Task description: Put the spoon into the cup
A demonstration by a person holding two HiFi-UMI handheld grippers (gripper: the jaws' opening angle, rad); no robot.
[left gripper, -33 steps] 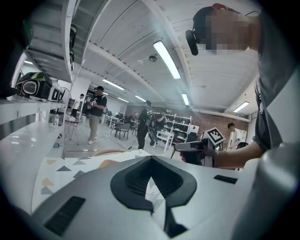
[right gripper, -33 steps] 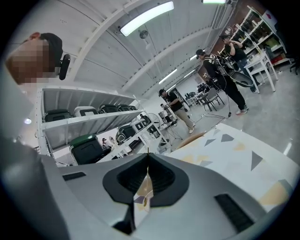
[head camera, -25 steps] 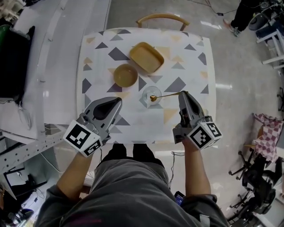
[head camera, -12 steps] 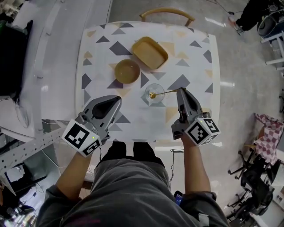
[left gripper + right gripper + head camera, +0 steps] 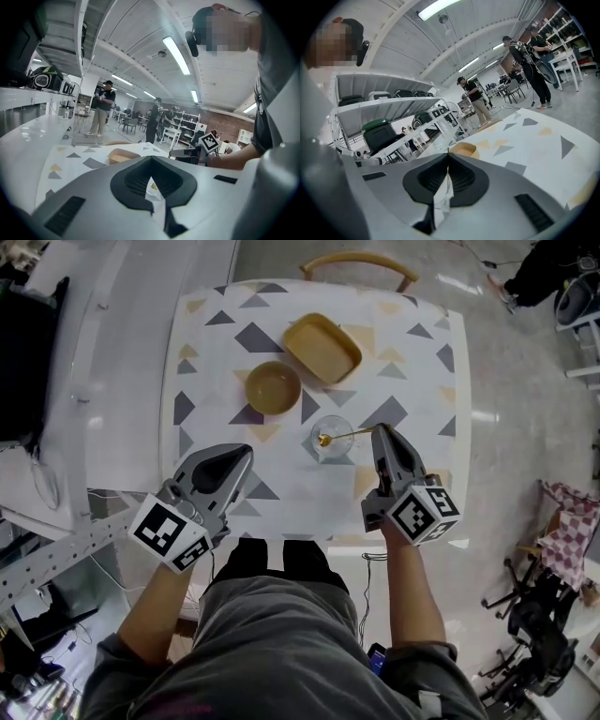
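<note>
Your right gripper (image 5: 379,433) is clamped on the handle end of the spoon (image 5: 347,435), whose bowl sits inside the glass cup (image 5: 334,451) at the centre of the head view. Your left gripper (image 5: 247,452), at lower left, has its jaws pressed together on nothing

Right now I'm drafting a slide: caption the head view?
Right gripper holds a gold spoon by its handle, bowl over the glass cup; left gripper idle.

Chair (image 5: 356,255) cut off at top, spoon (image 5: 347,435) handle end inside right gripper (image 5: 378,431)
</note>
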